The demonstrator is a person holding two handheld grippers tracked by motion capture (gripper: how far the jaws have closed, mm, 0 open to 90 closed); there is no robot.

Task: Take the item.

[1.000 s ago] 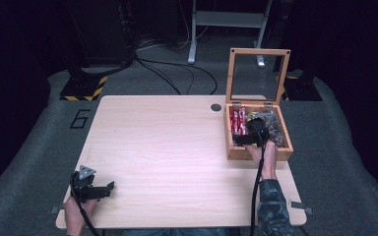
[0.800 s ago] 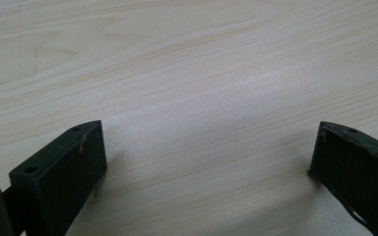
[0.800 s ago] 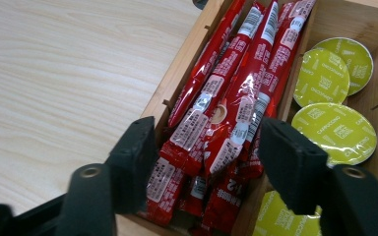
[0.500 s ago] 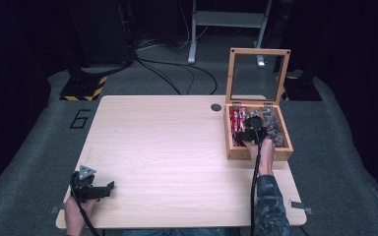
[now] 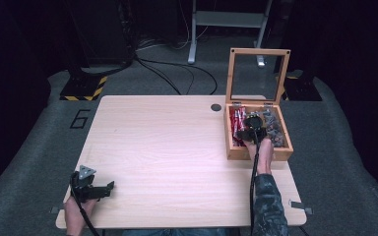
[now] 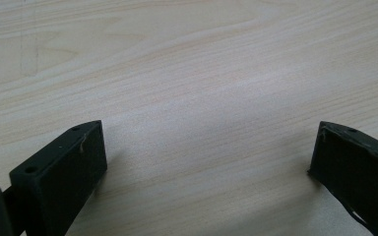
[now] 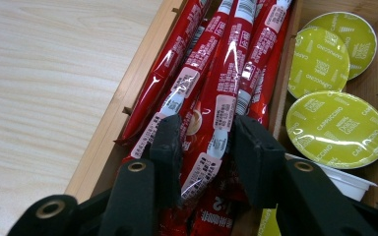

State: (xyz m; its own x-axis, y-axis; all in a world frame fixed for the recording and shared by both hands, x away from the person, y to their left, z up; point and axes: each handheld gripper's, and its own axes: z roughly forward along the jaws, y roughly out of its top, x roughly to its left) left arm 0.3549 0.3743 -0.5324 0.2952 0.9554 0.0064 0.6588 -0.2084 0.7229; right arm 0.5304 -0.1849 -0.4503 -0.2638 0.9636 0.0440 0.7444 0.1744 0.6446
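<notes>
An open wooden box (image 5: pixel 258 153) stands at the table's right edge with its glass lid (image 5: pixel 258 73) raised. Its left compartment holds several red stick packets (image 5: pixel 235 125). My right gripper (image 5: pixel 252 129) reaches down into that compartment. In the right gripper view its jaws have just been closing, and the right gripper (image 7: pixel 207 147) now has its pads pressed on both sides of one red stick packet (image 7: pixel 216 113) lying on top of the pile. My left gripper (image 5: pixel 109 187) rests at the near left corner of the table. In the left gripper view it (image 6: pixel 206 157) is wide open over bare wood.
Green capsules (image 7: pixel 337 128) fill the compartment beside the sticks, behind a wooden divider (image 7: pixel 280 93). Dark capsules (image 5: pixel 274 129) lie in the box's right part. A round black hole (image 5: pixel 216 107) sits in the table (image 5: pixel 167 147) left of the box. Grey floor surrounds the table.
My right gripper has dropped a little deeper into the box over the red sticks. The left gripper has not moved.
</notes>
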